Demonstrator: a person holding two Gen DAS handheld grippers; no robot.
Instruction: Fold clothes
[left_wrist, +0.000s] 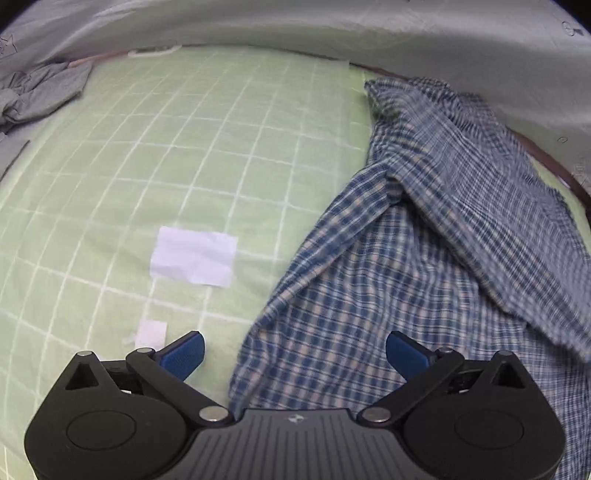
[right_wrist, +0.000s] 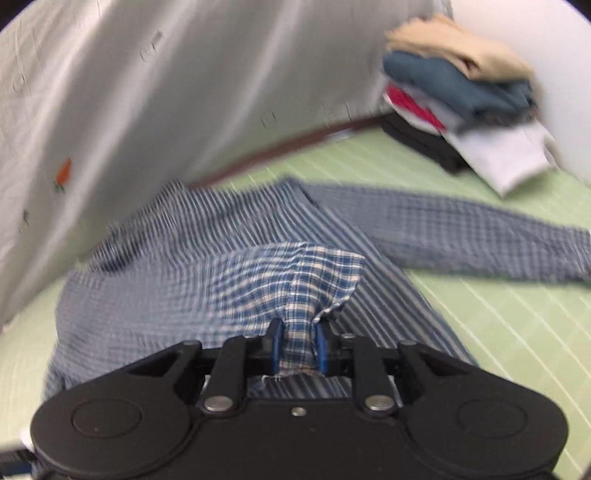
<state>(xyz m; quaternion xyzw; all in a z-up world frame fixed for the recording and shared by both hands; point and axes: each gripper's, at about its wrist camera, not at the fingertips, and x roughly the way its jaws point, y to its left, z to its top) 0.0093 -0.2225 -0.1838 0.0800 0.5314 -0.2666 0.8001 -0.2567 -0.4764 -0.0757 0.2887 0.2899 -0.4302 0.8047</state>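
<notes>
My right gripper (right_wrist: 298, 345) fingers are clamped on a bunched fold of the plaid shirt (right_wrist: 207, 266); left gripper (left_wrist: 294, 354) fingers spread wide, nothing between them, over the shirt's edge; shirt lies on the green checked sheet (left_wrist: 184, 147); folded clothes pile (right_wrist: 461, 99) beyond the sleeve.

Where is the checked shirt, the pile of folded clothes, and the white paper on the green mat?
checked shirt (left_wrist: 369, 317): left wrist view, on its flat body panel.
pile of folded clothes (right_wrist: 454, 85): right wrist view, on the blue garment near the top.
white paper (left_wrist: 194, 256): left wrist view, on its middle.
</notes>
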